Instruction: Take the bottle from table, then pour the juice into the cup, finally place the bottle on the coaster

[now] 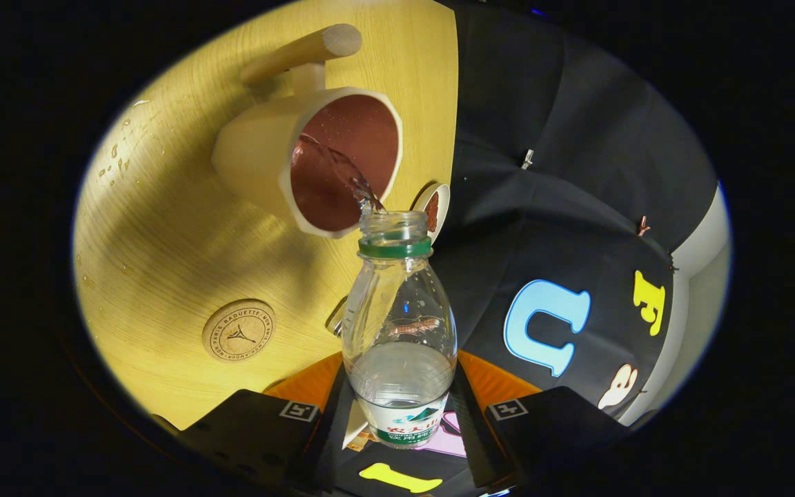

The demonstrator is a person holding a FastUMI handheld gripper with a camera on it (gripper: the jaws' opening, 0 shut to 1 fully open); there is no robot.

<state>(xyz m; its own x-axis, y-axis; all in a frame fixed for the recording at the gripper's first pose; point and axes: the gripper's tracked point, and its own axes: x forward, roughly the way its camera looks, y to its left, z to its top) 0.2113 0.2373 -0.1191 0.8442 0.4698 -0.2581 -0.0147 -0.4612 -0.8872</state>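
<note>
Two fingers of gripper [397,421] clamp bottle [399,331]; bottle tilted, clear liquid streaming into cup [315,159] on table [163,228]; coaster [239,330] nearby.

recording booth: black cloth wall [577,172] (draped) behind wooden table [163,241]

The bottle [399,324] hides part of a small round dish [437,206] and a metal object [337,319] behind it.

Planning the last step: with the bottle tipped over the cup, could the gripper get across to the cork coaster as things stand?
Probably yes. The gripper is shut on the bottle, pouring into the cup. The coaster lies bare on the table, beside the fingers, with nothing between.
</note>
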